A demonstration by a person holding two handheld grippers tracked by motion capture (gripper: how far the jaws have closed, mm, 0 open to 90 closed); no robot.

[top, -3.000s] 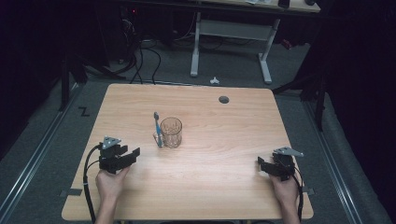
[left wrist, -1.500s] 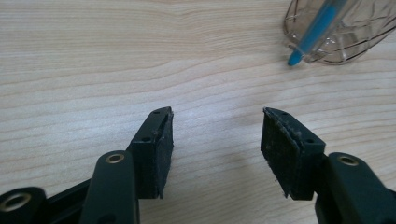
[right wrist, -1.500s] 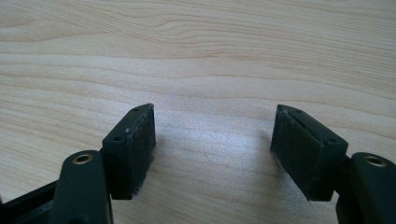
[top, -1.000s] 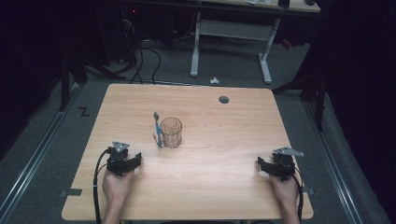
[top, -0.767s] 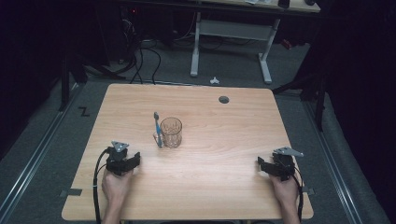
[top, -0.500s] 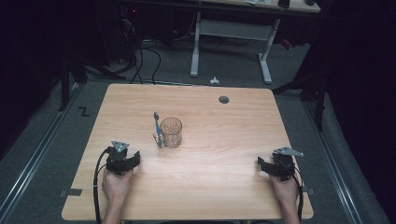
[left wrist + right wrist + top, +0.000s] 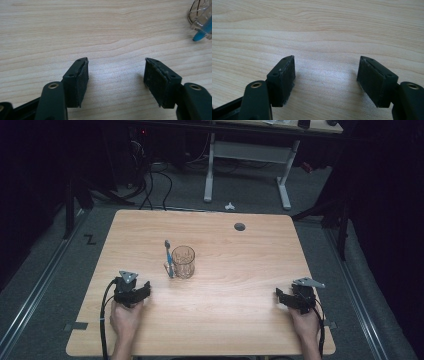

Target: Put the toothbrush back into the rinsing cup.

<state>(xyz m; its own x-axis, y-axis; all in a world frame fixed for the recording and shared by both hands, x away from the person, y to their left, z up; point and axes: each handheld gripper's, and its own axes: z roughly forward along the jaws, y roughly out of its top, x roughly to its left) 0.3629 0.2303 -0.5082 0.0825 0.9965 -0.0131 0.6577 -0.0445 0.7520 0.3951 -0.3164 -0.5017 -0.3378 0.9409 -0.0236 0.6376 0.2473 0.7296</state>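
Here, glass mug (image 7: 183, 261) stands upright mid-table, blue toothbrush (image 7: 169, 258) touching its left side (brush head up, leaning on mug). Left gripper (image 7: 143, 290) rests on wooden table (image 7: 240, 270) near front edge, below and left of mug, well apart from it; jaws have just been opening, now spread wide, nothing between pads (image 7: 81, 82). Right gripper (image 7: 281, 297) far right of mug, near front edge; jaws wide apart, empty.
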